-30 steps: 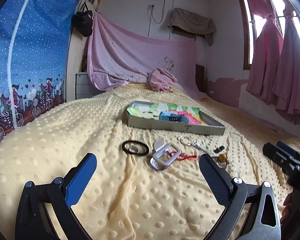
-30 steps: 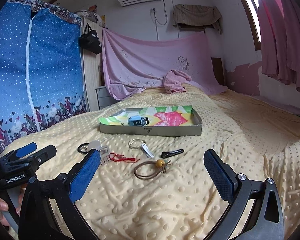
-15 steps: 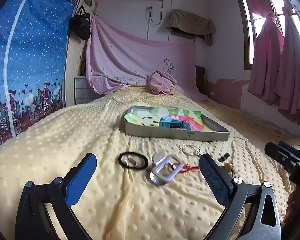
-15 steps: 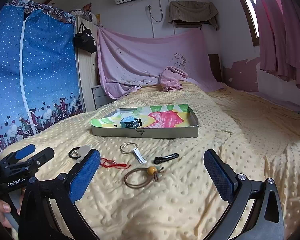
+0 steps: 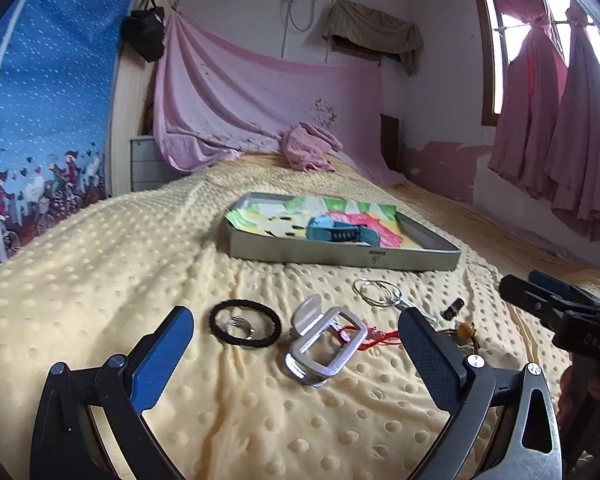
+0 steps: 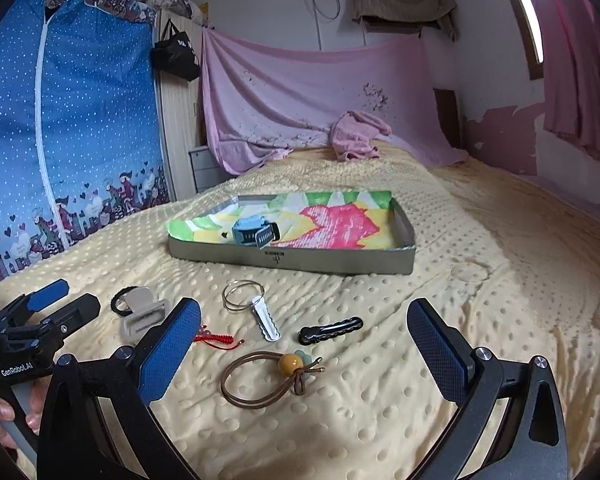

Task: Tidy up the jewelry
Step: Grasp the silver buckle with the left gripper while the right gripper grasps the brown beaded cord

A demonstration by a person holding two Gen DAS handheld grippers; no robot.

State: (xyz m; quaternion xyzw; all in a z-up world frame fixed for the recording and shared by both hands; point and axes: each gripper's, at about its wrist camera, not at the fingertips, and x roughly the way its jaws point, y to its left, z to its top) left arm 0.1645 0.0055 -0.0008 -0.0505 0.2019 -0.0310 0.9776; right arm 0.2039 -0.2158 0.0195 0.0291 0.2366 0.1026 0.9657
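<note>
Both the left gripper (image 5: 296,354) and right gripper (image 6: 304,346) hovered, fingers apart and empty, near the tray (image 6: 292,258); brown hair tie (image 6: 260,378) looked light, floppy, best pinched at its bead.

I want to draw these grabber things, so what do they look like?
Both are black plastic frames shaped like a wide V. The left gripper and the right gripper each have two flat blue fingers with a bumpy dotted grip, and round silver screws at the joints. The left one has white letters reading GenRobot.AI on its side in the right wrist view.
</note>
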